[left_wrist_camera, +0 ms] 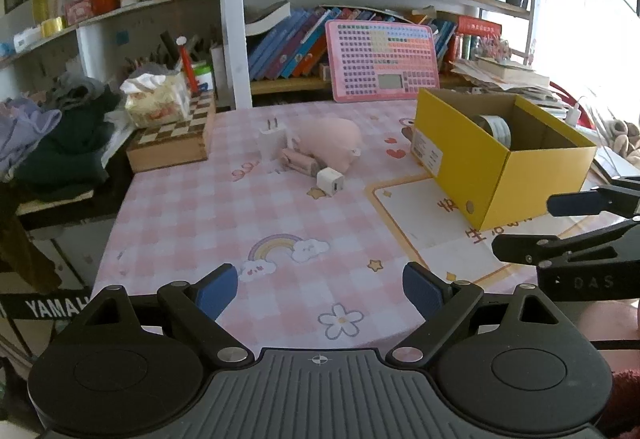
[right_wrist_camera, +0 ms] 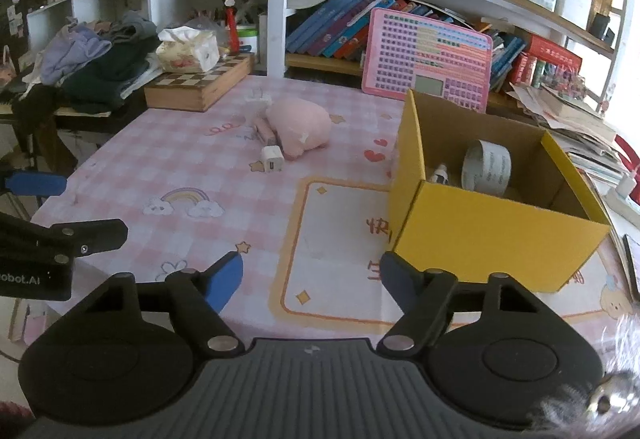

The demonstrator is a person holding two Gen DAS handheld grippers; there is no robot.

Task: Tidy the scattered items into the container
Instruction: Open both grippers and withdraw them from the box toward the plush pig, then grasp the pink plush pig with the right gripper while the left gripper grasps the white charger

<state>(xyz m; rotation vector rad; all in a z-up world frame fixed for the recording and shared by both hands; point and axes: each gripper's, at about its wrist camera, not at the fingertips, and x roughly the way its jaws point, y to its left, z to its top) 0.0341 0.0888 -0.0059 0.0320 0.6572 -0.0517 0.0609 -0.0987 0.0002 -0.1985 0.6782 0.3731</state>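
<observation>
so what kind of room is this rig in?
Most likely a child's study corner at home: shelves packed with books, a pink learning tablet propped against them, and a table under a pink checked cloth with rainbow prints.

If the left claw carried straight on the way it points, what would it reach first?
Probably bare tablecloth: the open, empty left claw aims down at the pink checked tablecloth, short of the small white cube charger. Depth is uncertain.

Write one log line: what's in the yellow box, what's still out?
in yellow box: tape roll | out: pink plush, white charger | left gripper, right gripper: open, empty
</observation>
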